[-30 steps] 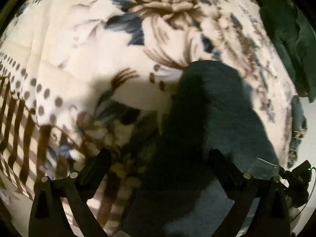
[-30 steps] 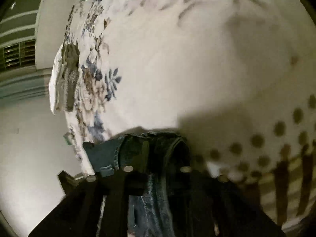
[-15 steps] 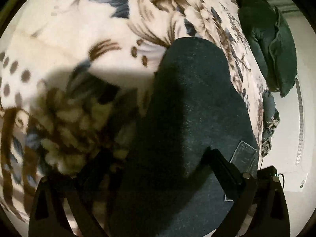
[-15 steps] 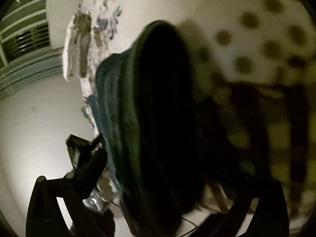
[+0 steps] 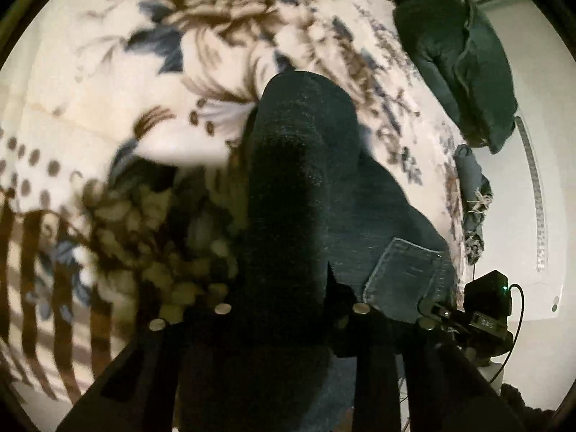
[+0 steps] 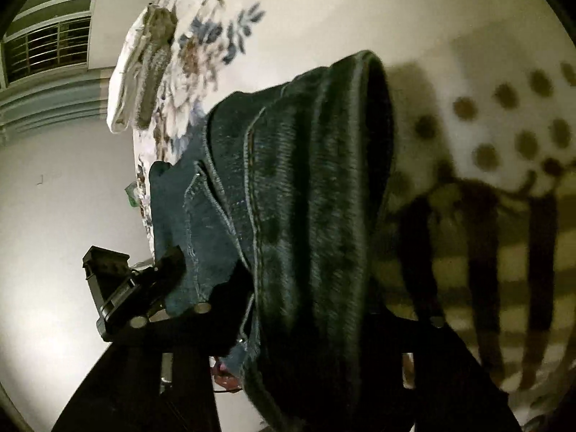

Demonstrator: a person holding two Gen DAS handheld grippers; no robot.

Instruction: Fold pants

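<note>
The pants are dark blue jeans (image 5: pixel 306 187) lying on a floral blanket (image 5: pixel 108 108), folded lengthwise with a back pocket (image 5: pixel 406 273) showing at right. My left gripper (image 5: pixel 288 309) is shut on the near edge of the jeans; the fold fills the gap between its fingers. In the right wrist view the jeans (image 6: pixel 306 198) rise as a thick bundle. My right gripper (image 6: pixel 316 309) is closed on that bundle, with the denim between its fingers. The other gripper's body (image 6: pixel 122 288) shows at left.
A dark green cushion (image 5: pixel 464 57) and a frayed blue cloth (image 5: pixel 471 194) lie at the blanket's far right edge. A cream blanket corner (image 6: pixel 140 72) hangs near a barred window (image 6: pixel 50 46). Pale floor lies beyond the bed edge (image 6: pixel 54 216).
Both grippers went from wide open half a second ago to closed on the jeans. The right gripper had let go of the waistband before that and re-gripped the thick fold.
</note>
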